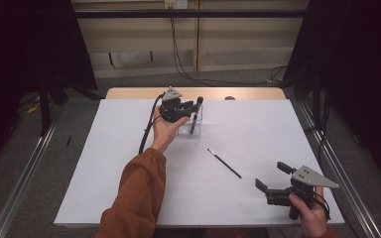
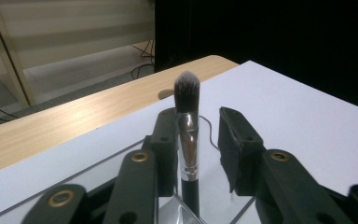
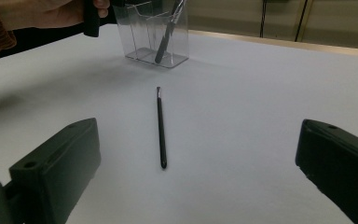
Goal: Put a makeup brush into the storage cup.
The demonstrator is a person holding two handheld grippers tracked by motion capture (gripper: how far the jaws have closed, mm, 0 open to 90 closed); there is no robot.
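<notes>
So the white tabletop point(image 1: 258, 129) has a clear holder point(image 3: 151, 32) near its far edge. One brush point(image 2: 187, 126) already stands in the holder, hair end up, so that part looks done. The left hand-held gripper point(image 2: 196, 140) sits around this brush with its jaws a little apart; one pad is right by the handle and the other is off it, so it seems to be letting go. A thin brush point(image 3: 161, 128) lies flat on the tabletop, apart from the holder. It looks like the part left to do. The right hand-held gripper point(image 3: 196, 163) is spread wide, holds nothing, and points at the thin brush.
</notes>
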